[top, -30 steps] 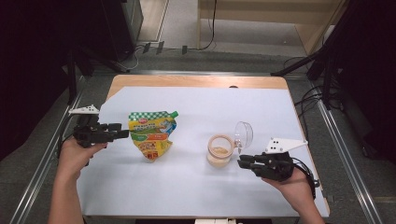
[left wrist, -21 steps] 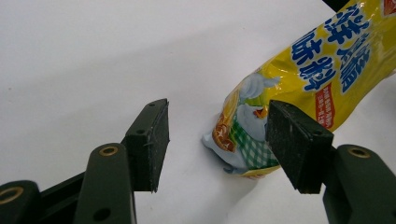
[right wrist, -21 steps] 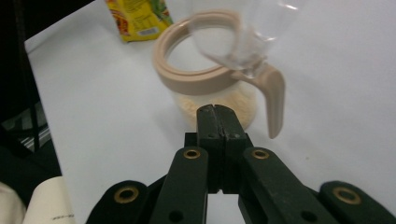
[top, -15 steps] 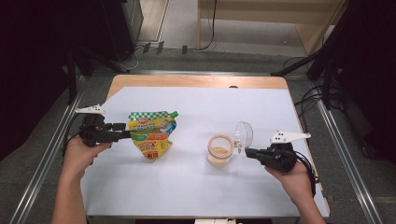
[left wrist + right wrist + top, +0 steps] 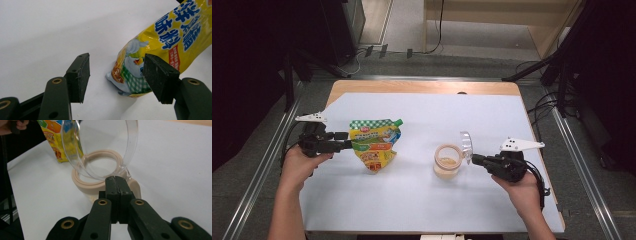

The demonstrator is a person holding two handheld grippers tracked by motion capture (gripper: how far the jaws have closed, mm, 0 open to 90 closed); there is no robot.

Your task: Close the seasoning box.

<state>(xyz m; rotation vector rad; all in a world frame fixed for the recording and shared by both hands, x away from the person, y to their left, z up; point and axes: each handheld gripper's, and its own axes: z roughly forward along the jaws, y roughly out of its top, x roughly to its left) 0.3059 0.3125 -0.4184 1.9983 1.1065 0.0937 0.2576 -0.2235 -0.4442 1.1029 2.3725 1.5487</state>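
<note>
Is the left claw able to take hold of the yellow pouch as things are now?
Probably yes. The left claw stands open with the corner of the yellow pouch lying between its jaws, and nothing stands between them. The right claw is off at the jar, out of the way.

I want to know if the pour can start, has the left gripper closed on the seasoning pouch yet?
No, the left gripper has its jaws spread apart, with the corner of the pouch lying between them untouched.
</note>
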